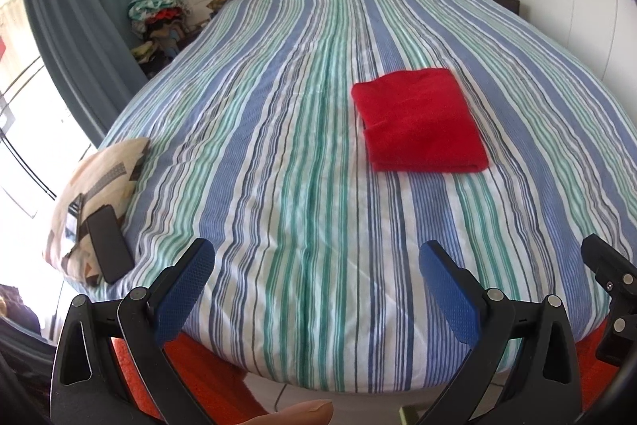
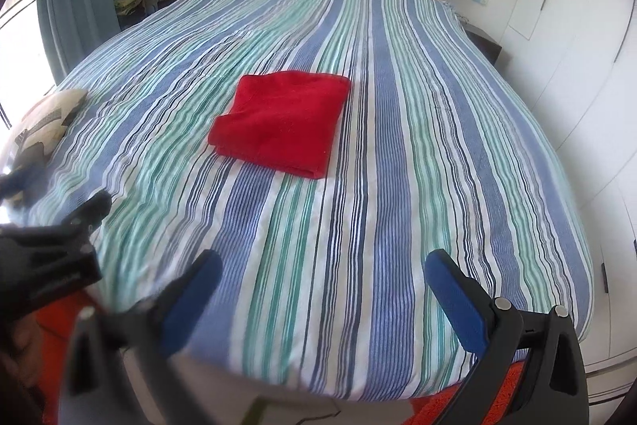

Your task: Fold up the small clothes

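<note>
A red garment [image 1: 422,120] lies folded into a neat rectangle on the striped bedspread [image 1: 278,154], right of the bed's middle. It also shows in the right wrist view [image 2: 280,122], left of centre. My left gripper [image 1: 314,257] is open and empty, held over the near edge of the bed, well short of the garment. My right gripper [image 2: 322,269] is open and empty, also over the near edge and apart from the garment. Part of the right gripper [image 1: 609,273] shows at the right edge of the left wrist view.
A patterned cushion [image 1: 95,194] with a black phone [image 1: 109,245] on it lies at the bed's left edge. A pile of clothes [image 1: 159,14] stands by the curtain at the back left. White wardrobe doors [image 2: 577,66] run along the right. An orange rug [image 1: 207,377] lies below.
</note>
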### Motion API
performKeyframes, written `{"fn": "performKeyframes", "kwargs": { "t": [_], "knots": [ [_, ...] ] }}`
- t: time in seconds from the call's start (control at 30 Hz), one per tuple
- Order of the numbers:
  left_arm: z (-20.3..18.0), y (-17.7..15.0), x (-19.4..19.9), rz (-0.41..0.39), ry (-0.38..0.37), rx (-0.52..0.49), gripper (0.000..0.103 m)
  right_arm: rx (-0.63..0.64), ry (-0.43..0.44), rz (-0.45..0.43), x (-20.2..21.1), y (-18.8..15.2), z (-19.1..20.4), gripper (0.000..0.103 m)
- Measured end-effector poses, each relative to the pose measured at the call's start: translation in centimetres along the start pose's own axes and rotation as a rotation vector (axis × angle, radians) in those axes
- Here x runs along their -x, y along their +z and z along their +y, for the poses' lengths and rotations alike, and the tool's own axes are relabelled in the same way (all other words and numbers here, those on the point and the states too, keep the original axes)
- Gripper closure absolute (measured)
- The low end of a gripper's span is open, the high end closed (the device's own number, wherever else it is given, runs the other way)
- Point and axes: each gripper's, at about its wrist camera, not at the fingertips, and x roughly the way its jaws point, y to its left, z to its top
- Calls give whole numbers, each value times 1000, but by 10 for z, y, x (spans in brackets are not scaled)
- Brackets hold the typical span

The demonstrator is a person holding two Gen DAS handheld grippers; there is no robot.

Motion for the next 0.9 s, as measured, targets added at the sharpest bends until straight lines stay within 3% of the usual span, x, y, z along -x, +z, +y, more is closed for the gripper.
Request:
{"fn": "performKeyframes", "kwargs": {
  "t": [0.23,0.53,0.9],
  "knots": [
    [-5,2,11,0,56,-54,0,0,-7,-11,9,2,-2,2],
    [-1,3,12,58,-69,-15,0,7,-14,-24,19,5,-1,2],
    [-3,5,16,62,-97,-8,0,15,-27,-33,25,7,-3,2]
  ]
}}
